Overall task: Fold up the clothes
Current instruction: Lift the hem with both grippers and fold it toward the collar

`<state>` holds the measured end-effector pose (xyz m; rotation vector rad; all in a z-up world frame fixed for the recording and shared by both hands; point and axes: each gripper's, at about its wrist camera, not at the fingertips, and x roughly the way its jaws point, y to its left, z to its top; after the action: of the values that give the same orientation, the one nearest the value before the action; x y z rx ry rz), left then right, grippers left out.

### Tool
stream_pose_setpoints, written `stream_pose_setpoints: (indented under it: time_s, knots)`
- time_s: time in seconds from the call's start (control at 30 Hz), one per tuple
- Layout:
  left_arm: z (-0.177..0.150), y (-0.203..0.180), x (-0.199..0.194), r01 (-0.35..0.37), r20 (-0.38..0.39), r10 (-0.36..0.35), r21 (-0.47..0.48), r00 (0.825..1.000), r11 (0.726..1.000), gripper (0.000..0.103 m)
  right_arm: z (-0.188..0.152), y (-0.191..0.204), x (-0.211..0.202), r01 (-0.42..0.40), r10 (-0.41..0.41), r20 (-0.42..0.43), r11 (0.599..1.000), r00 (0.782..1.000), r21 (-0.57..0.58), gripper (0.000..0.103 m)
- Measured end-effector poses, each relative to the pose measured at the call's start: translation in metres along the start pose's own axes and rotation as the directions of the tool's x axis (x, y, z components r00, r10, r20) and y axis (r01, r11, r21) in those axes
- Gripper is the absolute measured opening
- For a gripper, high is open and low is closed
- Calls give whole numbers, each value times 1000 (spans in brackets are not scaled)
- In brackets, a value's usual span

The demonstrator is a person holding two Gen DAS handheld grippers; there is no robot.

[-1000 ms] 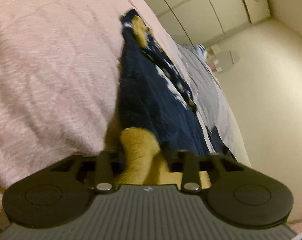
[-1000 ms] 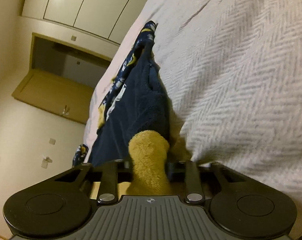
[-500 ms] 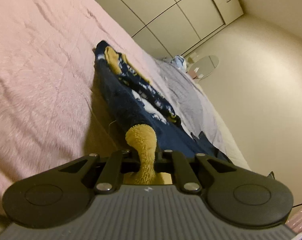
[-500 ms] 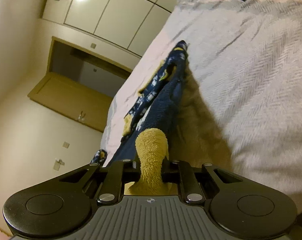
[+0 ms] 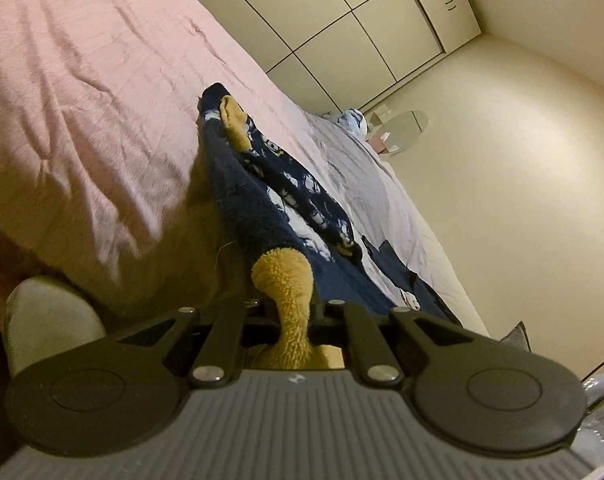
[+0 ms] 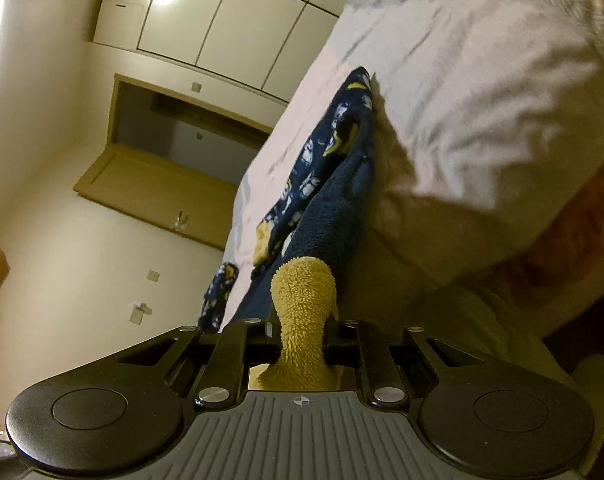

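A navy fleece garment with a white-and-yellow print and mustard-yellow cuffs lies stretched across the pink bedspread. My left gripper is shut on one yellow cuff, which bulges out between the jaws. In the right wrist view the same garment runs away from me along the bed, and my right gripper is shut on another yellow cuff. Both held ends are lifted off the bed near its edge. A further yellow cuff shows at the garment's far end.
The bed edge drops off close to both grippers. White wardrobe doors line the far wall. A wooden door frame and beige walls stand beyond the bed. Another patterned cloth piece hangs at the bed's side. A pale rounded object sits low left.
Both grippers have pulled back and up from the bed with the cuffs in them, drawing the garment out longer. The bed edge has come into view in both wrist views.
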<state>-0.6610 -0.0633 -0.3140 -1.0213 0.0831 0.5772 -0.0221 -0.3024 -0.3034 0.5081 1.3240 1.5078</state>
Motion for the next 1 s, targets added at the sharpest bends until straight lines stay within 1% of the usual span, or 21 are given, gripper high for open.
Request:
stream_pose_setpoints:
  time_s: [0.03,0.1,0.17,0.27,0.33,0.4,0.5,0.53,0.57,0.6,0.63,0.67,0.7,0.73,0.77,0.8,0.83,0.87,0.9,0.93,1.0]
  knots:
    - [3,0,0,6,3,-6,-6,1000,1000,7,2,1,2,5,-5,-9,1000,1000,5,14]
    - [23,0,11,30,9,-29,-21,1000,999,7,10,4,4,-9,9,-18,1000,1000,13,15]
    - [45,-1,24,55,15,-55,-35,998,998,7,28,10,13,-29,29,-21,999,999,22,15]
    - [79,-1,43,94,24,-93,-56,995,994,7,63,22,28,-67,68,-18,997,998,35,15]
    - [101,-2,56,119,30,-118,-70,993,990,8,95,31,47,-96,97,-11,994,995,44,16]
    - [139,0,89,119,25,-118,-63,993,991,8,130,39,74,-111,111,3,992,994,61,16]
    - [197,14,152,95,12,-95,-111,995,989,11,189,45,132,-86,83,35,990,996,113,16]
    - [214,22,175,76,8,-76,-152,997,985,11,207,41,154,-65,58,43,984,997,166,17]
    - [230,33,198,55,-2,-57,-194,998,979,12,224,33,179,-34,23,47,969,999,243,24]
    - [246,45,221,36,-16,-40,-232,999,972,13,239,22,202,-3,-15,55,947,998,323,38]
    - [259,55,240,3,-23,-9,-262,1000,965,13,250,10,220,20,-53,74,920,996,392,44]
    - [267,62,252,-29,-28,22,-278,999,960,14,260,-1,235,32,-85,102,897,991,441,48]
    - [274,69,261,-59,-33,52,-291,998,955,14,270,-10,247,45,-120,131,880,984,472,49]
    - [281,76,271,-89,-38,81,-303,996,949,15,277,-17,255,64,-152,145,872,978,485,50]
    - [284,80,273,-101,-39,93,-284,995,953,17,281,-22,257,81,-171,148,874,974,479,54]
    - [285,82,272,-106,-38,99,-254,994,962,19,283,-25,257,89,-173,154,891,973,445,55]
    - [287,84,271,-111,-37,105,-223,994,969,27,283,-25,253,98,-171,165,921,971,377,55]
    - [287,85,265,-127,-26,124,-189,992,974,40,281,-23,249,123,-180,175,949,968,291,55]
    - [288,87,258,-147,-10,147,-154,989,977,44,279,-19,245,170,-204,175,967,963,191,55]
    - [287,88,252,-152,-1,153,-137,988,979,45,275,-15,242,226,-236,171,971,957,80,55]
    - [286,90,240,-150,12,152,-116,988,982,45,267,-6,243,293,-276,139,948,951,-123,55]
